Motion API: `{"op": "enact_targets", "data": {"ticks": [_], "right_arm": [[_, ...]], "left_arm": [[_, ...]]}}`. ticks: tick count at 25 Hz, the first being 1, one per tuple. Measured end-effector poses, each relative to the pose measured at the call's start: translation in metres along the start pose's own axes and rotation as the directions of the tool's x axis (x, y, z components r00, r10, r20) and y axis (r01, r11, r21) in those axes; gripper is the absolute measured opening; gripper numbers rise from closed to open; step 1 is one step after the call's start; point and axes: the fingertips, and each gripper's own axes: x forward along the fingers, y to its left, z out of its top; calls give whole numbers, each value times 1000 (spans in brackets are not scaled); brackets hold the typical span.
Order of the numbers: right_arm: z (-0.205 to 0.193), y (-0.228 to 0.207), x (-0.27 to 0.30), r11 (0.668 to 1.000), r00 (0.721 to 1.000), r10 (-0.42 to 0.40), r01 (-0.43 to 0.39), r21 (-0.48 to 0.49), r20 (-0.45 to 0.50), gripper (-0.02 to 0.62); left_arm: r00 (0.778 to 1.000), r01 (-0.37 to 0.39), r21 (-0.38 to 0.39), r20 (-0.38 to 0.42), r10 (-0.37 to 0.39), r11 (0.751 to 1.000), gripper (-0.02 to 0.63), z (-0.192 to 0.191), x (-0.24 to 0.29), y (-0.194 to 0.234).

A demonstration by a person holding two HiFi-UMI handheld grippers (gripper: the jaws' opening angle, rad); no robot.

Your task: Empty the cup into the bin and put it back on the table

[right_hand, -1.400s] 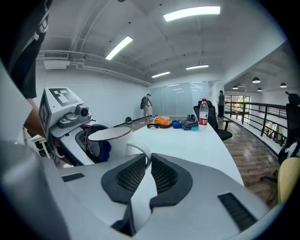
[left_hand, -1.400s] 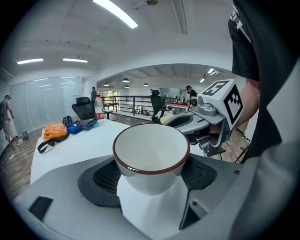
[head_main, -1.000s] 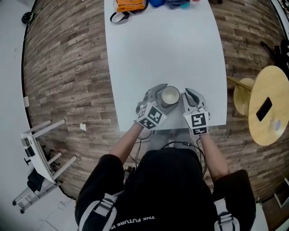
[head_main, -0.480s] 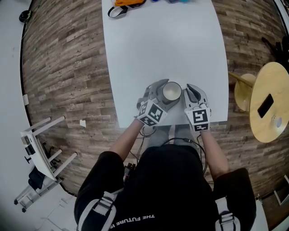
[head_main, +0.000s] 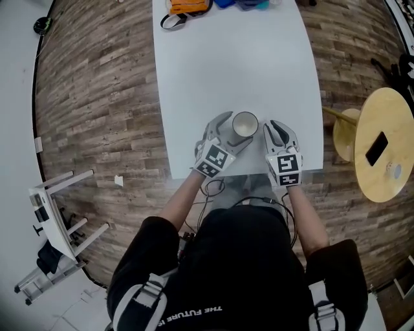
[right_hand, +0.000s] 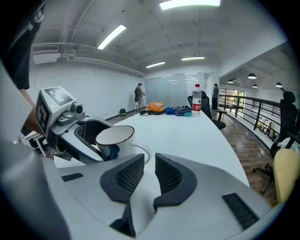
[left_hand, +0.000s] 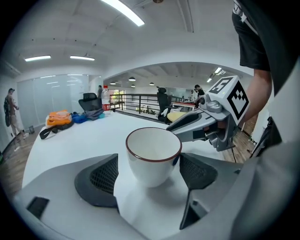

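The cup [head_main: 244, 123] stands upright on the white surface [head_main: 233, 64], near the edge on the person's side. Its mouth points straight up, so its long axis is vertical. It is white with a thin dark red line on the rim and a blue mark low on its wall. In the right gripper view its handle points to the side of the right gripper [head_main: 279, 128].

The left gripper [head_main: 231, 132] has its jaws spread wide, and the cup is between them. In the left gripper view the pad on the right side is at the cup wall, and I cannot tell if it touches. Between the other pad [left_hand: 104, 176] and the cup a narrow strip of the surface shows. The left forearm comes forward from the body and slants inward, so this gripper is turned forward and to the person's right, with its marker cube on top.

The right gripper is just beside the cup, on its right, and points almost straight away from the person. Its jaws are drawn nearly together, with only a thin slit between the pads, and nothing is held in it. The right forearm reaches straight forward.

An orange bag [head_main: 187, 6] lies at the far end of the surface. A round wooden side table [head_main: 388, 187] with a dark phone [head_main: 376, 149] on it stands well apart on the right
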Motion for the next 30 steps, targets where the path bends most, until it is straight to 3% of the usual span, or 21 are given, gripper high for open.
{"op": "enact_targets", "data": {"ticks": [4,7,10,18,19,20,21,22,23,27,30], "right_arm": [[10,0,-27,999,999,-46,46,-21,25,61],[28,6,-58,996,994,-78,80,-35,72,61],[53,16,-90,995,986,-87,93,-37,146,61],[111,58,-127,998,955,-31,43,-34,296,59],[116,61,-130,999,950,-21,32,-31,312,55],[121,64,-133,999,945,-12,22,-27,328,45],[126,65,-136,1000,940,-4,13,-25,341,39],[130,67,-139,1000,936,7,3,-27,353,33],[134,70,-142,999,932,24,-13,-33,363,19],[139,89,-148,995,923,96,-74,-71,373,15],[140,85,-147,996,921,87,-66,-67,380,15]], "left_arm": [[998,-57,3,13,57,998,407,4,-34,-4],[990,-109,-40,84,112,993,405,24,-72,-15],[970,-142,-93,184,157,985,405,56,-109,-30],[913,-146,-101,368,174,984,403,120,-162,-59],[907,-158,-106,377,187,982,386,124,-165,-59],[899,-177,-111,386,206,978,315,127,-167,-59],[889,-198,-116,396,228,973,171,129,-170,-57],[881,-211,-122,406,242,970,75,132,-171,-57],[875,-212,-130,416,248,968,38,134,-172,-57],[871,-203,-146,424,246,968,24,140,-172,-60],[876,-205,-138,415,245,969,21,144,-166,-61]]}}
